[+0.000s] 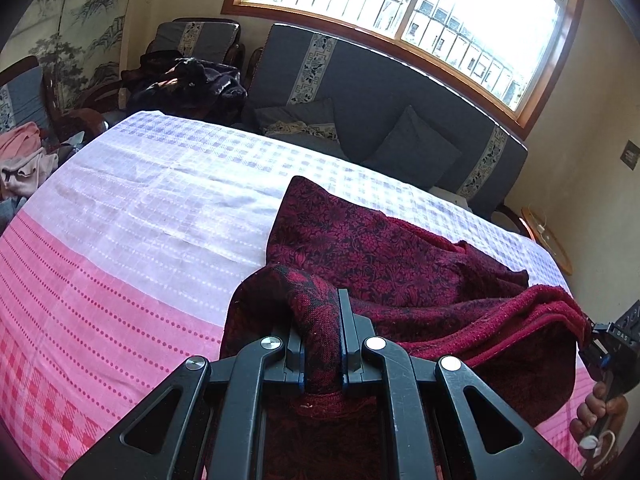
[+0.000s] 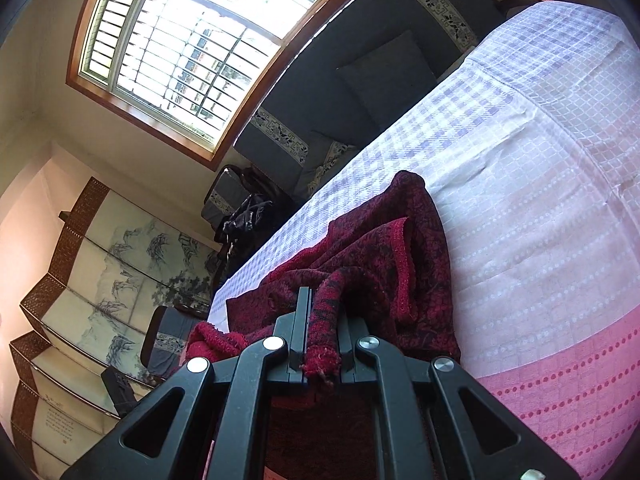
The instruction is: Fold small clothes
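On the bed's (image 1: 132, 216) near edge, dark red knit garment (image 1: 384, 252) lies bunched; left fingers (image 1: 298, 344) clenched on one fold, right fingers (image 2: 300, 320) clenched on another edge.

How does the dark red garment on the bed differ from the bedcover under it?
The dark red garment is a thick knit with a black floral pattern; the bedcover is pale, checked white and lilac, turning pink with dotted lines.
The garment is bunched and partly lifted, pinched by the left hand-held gripper and the right hand-held gripper; the bedcover lies spread flat.
The garment covers only a small part of the much larger bedcover.
Both are patterned fabric.
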The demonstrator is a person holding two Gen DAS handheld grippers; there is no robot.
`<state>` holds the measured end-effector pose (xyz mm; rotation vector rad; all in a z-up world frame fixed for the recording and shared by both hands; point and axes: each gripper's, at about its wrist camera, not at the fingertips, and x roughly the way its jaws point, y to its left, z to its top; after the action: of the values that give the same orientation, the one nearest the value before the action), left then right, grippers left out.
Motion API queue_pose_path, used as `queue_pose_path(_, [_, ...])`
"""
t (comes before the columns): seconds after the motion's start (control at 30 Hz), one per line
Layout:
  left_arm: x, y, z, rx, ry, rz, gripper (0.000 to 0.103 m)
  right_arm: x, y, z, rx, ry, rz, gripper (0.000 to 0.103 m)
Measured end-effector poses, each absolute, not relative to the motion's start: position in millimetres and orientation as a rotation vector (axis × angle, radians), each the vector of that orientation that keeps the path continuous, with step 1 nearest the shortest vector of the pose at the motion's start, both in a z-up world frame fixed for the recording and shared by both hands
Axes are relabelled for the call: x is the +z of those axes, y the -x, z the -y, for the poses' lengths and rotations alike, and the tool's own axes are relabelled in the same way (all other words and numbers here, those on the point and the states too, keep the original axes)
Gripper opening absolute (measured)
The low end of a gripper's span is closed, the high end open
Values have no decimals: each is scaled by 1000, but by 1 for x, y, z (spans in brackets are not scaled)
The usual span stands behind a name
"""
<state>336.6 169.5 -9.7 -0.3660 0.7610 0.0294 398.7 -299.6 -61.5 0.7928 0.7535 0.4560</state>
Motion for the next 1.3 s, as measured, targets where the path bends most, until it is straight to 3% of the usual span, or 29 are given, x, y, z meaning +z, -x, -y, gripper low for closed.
queue_pose_path(1.3, [-28,-429,-168,6,277,-800,14,-85,-452,303,400,-809,-768,8])
